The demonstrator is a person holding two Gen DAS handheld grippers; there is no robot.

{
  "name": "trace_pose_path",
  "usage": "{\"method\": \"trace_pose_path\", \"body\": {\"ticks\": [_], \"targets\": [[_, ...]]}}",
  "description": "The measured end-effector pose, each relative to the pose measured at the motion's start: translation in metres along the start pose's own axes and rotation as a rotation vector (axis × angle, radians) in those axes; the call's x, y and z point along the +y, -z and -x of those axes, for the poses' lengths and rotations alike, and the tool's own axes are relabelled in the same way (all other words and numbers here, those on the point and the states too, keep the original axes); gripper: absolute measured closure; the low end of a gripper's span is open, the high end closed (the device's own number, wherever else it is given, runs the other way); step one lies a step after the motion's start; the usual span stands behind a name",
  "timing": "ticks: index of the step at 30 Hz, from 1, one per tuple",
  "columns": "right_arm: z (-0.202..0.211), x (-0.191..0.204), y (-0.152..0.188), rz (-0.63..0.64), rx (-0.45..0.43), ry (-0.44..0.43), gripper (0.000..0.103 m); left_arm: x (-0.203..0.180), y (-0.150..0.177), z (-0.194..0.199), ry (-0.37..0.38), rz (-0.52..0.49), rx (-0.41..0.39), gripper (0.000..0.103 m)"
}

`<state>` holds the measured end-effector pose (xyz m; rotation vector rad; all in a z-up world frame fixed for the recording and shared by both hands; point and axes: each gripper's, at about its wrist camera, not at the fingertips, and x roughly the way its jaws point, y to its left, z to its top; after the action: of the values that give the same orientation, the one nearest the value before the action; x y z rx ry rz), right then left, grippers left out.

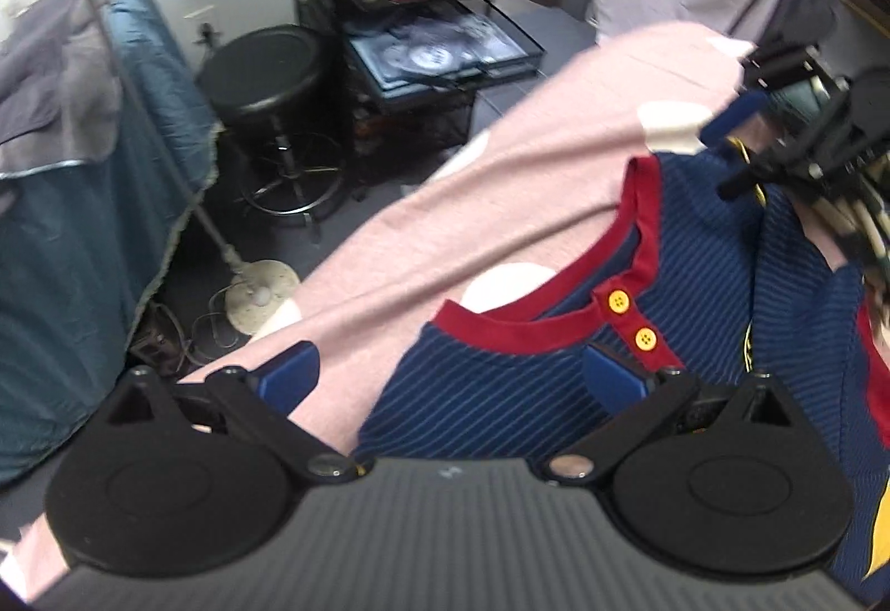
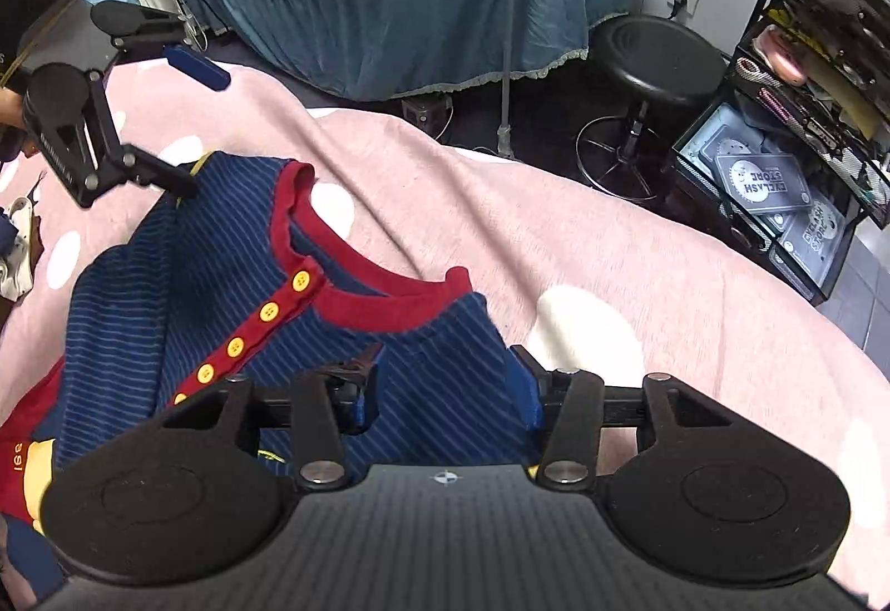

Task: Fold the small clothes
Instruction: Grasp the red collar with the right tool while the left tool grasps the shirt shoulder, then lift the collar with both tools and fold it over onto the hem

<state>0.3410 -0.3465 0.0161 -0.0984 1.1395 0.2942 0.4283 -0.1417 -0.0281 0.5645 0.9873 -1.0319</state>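
I had the navy striped shirt [image 2: 222, 277] with red collar lying on the pink dotted blanket [image 2: 556, 221]. My left gripper [image 1: 450, 377] stood spread, one finger over the blanket, one over the shirt. My right gripper [image 2: 445, 388] straddled the shoulder, unclenched.

The striped shirt [image 2: 167, 277] runs off the picture's lower left edge, its hem unseen, under the right gripper [image 2: 445, 388]

Small shirt [image 2: 311, 310] lying on the blanket-covered bench [image 2: 639, 244], left claw [image 1: 453, 377] over one shoulder, right claw [image 2: 448, 383] over the other, stool [image 2: 662, 60] and wire rack [image 2: 806, 110] beyond the bench edge
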Motion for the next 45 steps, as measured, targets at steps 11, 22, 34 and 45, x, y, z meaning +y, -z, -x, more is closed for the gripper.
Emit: {"method": "trace_pose_path", "body": {"ticks": [11, 22, 34, 45], "targets": [[-0.025, -0.016, -0.006, 0.015, 0.06, -0.02, 0.032, -0.001, -0.003, -0.05, 0.067, -0.029, 0.124, 0.046], [-0.039, -0.011, -0.01, 0.023, 0.079, -0.024, 0.087, -0.003, -0.003, -0.06, 0.029, -0.045, 0.136, 0.1], [-0.007, 0.001, -0.003, -0.013, -0.034, -0.028, 0.092, -0.003, 0.005, -0.038, -0.002, -0.048, 0.066, 0.094], [-0.012, 0.0, -0.004, -0.048, -0.027, -0.019, 0.092, -0.011, -0.003, -0.071, 0.036, -0.094, 0.148, 0.044]]}}
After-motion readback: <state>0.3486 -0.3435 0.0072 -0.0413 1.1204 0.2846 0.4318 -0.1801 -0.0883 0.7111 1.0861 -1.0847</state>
